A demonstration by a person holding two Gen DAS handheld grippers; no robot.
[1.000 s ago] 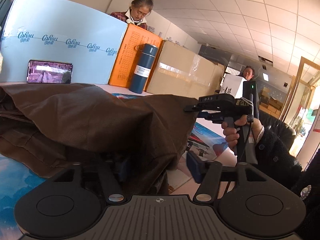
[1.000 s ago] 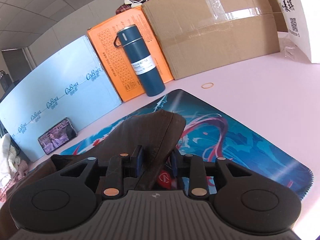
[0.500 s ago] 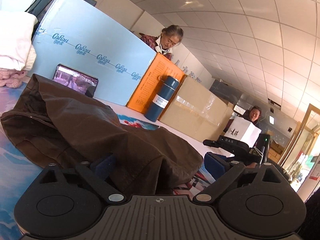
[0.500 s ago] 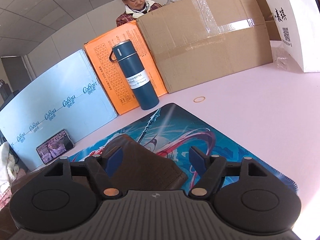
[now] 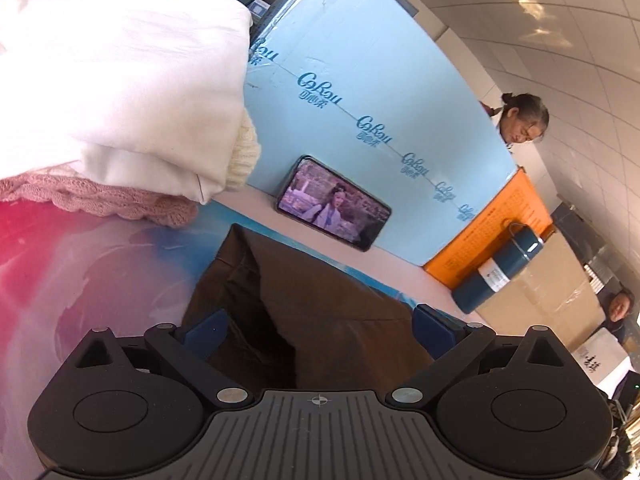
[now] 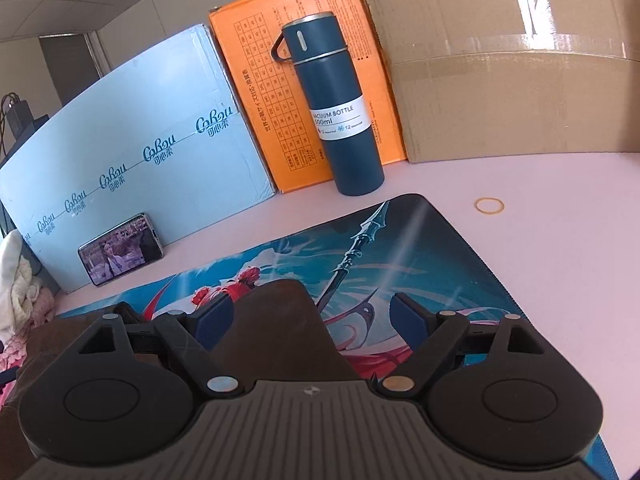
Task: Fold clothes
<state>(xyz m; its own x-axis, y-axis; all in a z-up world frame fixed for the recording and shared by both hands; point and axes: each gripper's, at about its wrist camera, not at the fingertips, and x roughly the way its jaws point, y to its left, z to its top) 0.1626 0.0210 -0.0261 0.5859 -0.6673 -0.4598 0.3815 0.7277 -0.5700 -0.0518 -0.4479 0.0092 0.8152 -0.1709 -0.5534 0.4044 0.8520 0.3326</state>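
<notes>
Both grippers, left [image 5: 318,326] and right [image 6: 310,318], now spread, brown garment [image 5: 304,312] released

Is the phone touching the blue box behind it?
Touching. The left wrist view shows the phone leaning on the blue box, its top edge against the box face with no gap.

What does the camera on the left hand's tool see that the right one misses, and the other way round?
Only the left wrist view shows the big white folded garment on a pink knit, and a woman behind the boxes. Only the right wrist view shows a rubber band on the table and the spear picture on the mat. Both show the brown garment between open blue fingers, the phone, the blue box, the orange box and the vacuum bottle.
</notes>
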